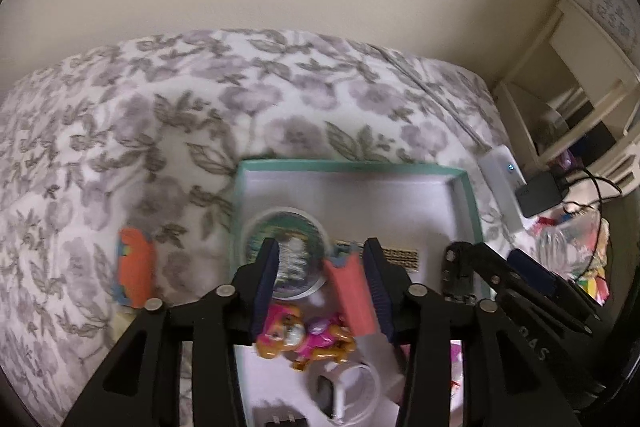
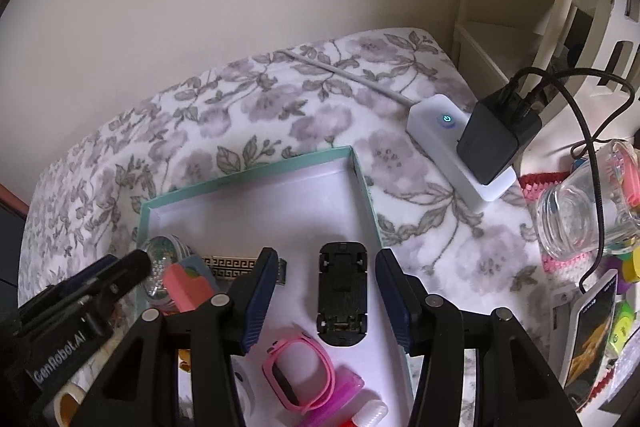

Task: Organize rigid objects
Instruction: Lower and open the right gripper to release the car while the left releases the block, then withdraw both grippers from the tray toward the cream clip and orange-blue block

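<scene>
One pink block [image 1: 352, 301] sits against my left gripper [image 1: 322, 291]'s right finger (grip unclear), over the box [image 1: 352, 167]. Stiff, light; pinch its flat sides. My right gripper [image 2: 326, 301] gapes above the toy car [image 2: 342, 293].

White lettering reading "GenRobot.AI" stands on the black body of the left gripper [image 2: 116, 277], seen at the lower left of the right wrist view. On the white rectangular power strip [image 2: 460, 151] lying on the floral bedspread, a small glowing blue power symbol shows on its top face. In the left wrist view, the black arm of the right gripper [image 1: 532, 279] carries pale letters along its edge and a cream panel [image 1: 612, 11] at the upper right bears a round printed emblem, both too blurred to read.
</scene>
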Motion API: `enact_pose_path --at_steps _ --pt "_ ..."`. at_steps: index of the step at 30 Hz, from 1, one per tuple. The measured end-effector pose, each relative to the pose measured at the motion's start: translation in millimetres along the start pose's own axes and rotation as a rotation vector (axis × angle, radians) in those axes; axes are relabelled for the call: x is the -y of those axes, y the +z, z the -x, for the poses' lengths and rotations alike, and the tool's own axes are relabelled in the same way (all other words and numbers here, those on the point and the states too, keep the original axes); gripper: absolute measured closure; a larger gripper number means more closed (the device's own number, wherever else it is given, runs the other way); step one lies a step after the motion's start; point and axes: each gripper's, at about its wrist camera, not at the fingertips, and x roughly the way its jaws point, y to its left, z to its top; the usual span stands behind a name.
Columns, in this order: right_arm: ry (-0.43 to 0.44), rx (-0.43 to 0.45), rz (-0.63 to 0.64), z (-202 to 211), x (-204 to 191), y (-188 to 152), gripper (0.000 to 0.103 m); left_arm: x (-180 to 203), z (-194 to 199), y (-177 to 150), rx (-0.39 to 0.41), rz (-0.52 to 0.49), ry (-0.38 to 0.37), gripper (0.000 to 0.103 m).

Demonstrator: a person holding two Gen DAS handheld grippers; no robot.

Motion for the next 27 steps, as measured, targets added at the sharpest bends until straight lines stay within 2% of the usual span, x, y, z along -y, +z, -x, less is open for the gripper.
enact_pose_path --at_steps 2,3,6,7,8,10,13,17,18,20,24,27 --pt "-0.003 0.001 0.011 -1 -5 -1 0.047 -9 3 3 0.015 0.014 0.040 0.037" --pt "-0.005 0.001 0.017 -2 -7 -2 0.040 -13 4 4 0.021 0.022 0.052 0.036" --pt "-0.007 -0.003 0.032 -7 -14 -4 0.036 -31 5 9 0.035 0.061 0.113 0.031" --pt "-0.004 -0.003 0.034 -9 -16 -4 0.035 -38 4 9 0.038 0.077 0.140 0.026" --pt "0.001 -0.004 0.034 -11 -19 -5 0.030 -42 4 10 0.042 0.088 0.159 0.024" --pt "0.010 -0.005 0.036 -13 -21 -5 0.027 -53 3 11 0.050 0.108 0.200 0.024" --pt "0.015 0.008 0.041 -14 -26 -6 0.016 -60 1 11 0.050 0.127 0.217 0.017" --pt "0.017 0.020 0.053 -16 -31 -6 0.011 -63 -3 10 0.043 0.137 0.237 0.016" --pt "0.015 0.023 0.056 -17 -32 -6 0.006 -64 -4 10 0.041 0.138 0.243 0.016" --pt "0.019 0.035 0.055 -16 -33 -6 0.002 -65 -6 10 0.035 0.145 0.252 0.016" --pt "0.093 0.047 0.030 -16 -34 -5 0.002 -70 -6 11 0.035 0.164 0.254 0.016" --pt "0.111 0.070 0.030 -12 -40 -5 0.002 -74 -3 11 0.043 0.172 0.254 0.016"
